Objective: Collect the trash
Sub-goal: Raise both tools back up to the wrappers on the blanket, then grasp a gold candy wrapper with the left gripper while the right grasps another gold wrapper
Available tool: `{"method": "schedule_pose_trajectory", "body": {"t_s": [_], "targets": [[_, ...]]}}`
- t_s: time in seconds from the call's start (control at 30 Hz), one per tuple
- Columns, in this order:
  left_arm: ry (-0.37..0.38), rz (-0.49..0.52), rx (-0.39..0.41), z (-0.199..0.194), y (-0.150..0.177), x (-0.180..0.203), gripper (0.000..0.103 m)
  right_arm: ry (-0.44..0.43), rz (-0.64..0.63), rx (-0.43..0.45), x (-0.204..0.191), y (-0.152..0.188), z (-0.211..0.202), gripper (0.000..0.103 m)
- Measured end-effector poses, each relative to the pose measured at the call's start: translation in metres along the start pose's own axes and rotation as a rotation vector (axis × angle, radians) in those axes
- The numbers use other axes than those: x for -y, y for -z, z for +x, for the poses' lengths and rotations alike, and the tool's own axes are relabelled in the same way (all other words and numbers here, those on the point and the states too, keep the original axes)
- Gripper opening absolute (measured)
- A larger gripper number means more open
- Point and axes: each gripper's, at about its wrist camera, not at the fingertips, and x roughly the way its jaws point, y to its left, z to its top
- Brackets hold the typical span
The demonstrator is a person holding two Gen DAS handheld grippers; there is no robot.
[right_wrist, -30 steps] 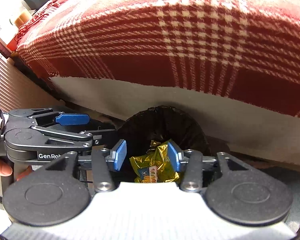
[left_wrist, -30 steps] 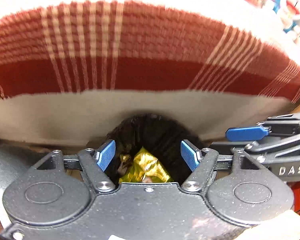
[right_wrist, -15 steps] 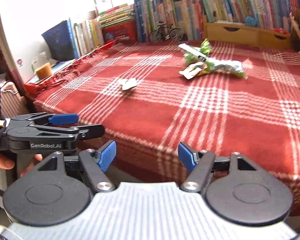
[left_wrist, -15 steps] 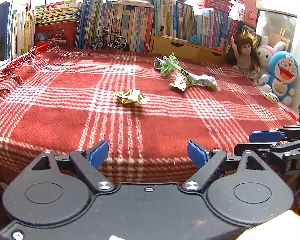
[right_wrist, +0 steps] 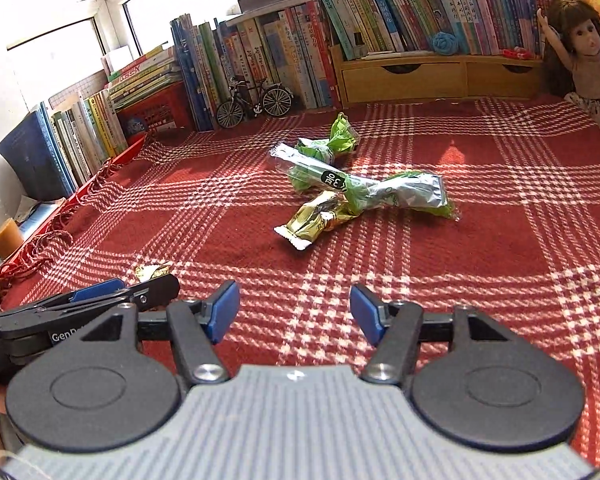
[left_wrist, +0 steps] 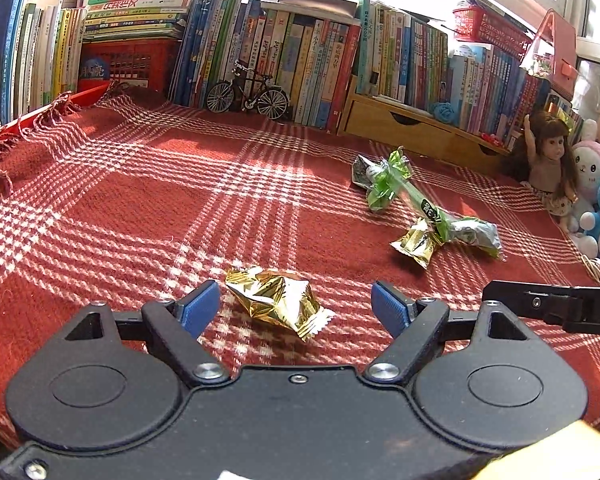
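Since a second ago we have lifted both grippers away from the black bin with its gold wrapper and over the red plaid blanket (left_wrist: 148, 200), and both sets of jaws have just narrowed a little after widening.

Our left gripper (left_wrist: 296, 307) stands with its jaws apart and nothing pinched; a crumpled gold wrapper (left_wrist: 276, 300) lies on the blanket in the gap between its blue pads, touching neither.

Further right in that view lie a second gold wrapper (left_wrist: 414, 242) and the green and silver wrappers (left_wrist: 428, 204), bunched together and overlapping.

Our right gripper (right_wrist: 295, 312) also has its jaws apart and empty, over bare blanket, with that bunch well ahead of it.

Books (left_wrist: 300, 52), a toy bicycle (left_wrist: 248, 94) and a doll (left_wrist: 550, 164) line the far edge.
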Motion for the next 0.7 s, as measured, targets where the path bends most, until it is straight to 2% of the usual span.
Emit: {"method": "schedule_pose_trajectory", "body": {"t_s": [0.03,0.13,0.17,0.2,0.5,0.53,0.67,0.7], "targets": [[-0.003,0.001,-0.010,0.006,-0.001,0.001,0.072,0.007,0.000,-0.002,0.000,-0.004,0.006,0.075],[0.015,-0.007,-0.036,0.017,-0.002,0.001,0.044,0.020,0.014,-0.014,0.000,-0.014,0.023,0.075],[0.018,-0.007,-0.039,0.018,-0.001,0.001,0.032,0.028,0.024,-0.021,0.001,-0.019,0.030,0.075],[0.017,-0.004,-0.037,0.018,-0.001,0.001,0.028,0.033,0.036,-0.029,0.001,-0.023,0.037,0.075],[0.026,0.052,0.040,-0.003,-0.002,0.003,0.028,0.062,0.113,-0.089,0.003,-0.053,0.098,0.073],[0.027,0.049,0.045,-0.006,-0.004,0.001,0.028,0.065,0.116,-0.096,0.002,-0.055,0.103,0.068],[0.032,0.036,0.053,-0.014,-0.007,-0.005,0.028,0.088,0.122,-0.125,0.001,-0.058,0.113,0.030],[0.031,0.035,0.055,-0.015,-0.007,-0.005,0.028,0.086,0.123,-0.126,0.002,-0.057,0.111,0.027]]}}
